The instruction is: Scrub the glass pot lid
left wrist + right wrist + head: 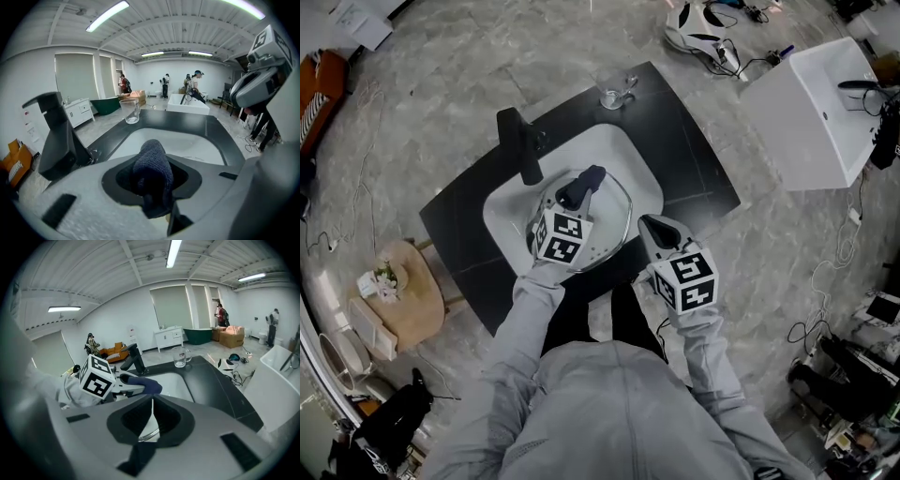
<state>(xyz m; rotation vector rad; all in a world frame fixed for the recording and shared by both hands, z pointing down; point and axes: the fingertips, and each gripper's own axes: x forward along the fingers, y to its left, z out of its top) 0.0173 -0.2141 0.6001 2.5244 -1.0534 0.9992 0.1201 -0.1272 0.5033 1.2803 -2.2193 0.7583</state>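
Head view, reading left to right. A small round wooden table stands on the floor at the far left, well apart from the work area. A black counter carries a white sink, with a black faucet rising at the sink's left far edge.

The left gripper reaches over the sink, its marker cube towards the person. Its jaws are clamped on a dark blue cloth, which stands up between them in the left gripper view. In the head view the cloth lies above the glass pot lid. Whether cloth and glass are touching cannot be told.

The lid sits inside the sink, filling most of the basin's near half, and its metal rim curves along the right side. A glass mug stands on the counter beyond the sink's far edge.

The right gripper meets the lid's right rim. Its jaws are drawn together on the glass pot lid, and a curved piece of the rim shows in the narrow wedge between them in the right gripper view.

A white tub stands on the floor at the far right.
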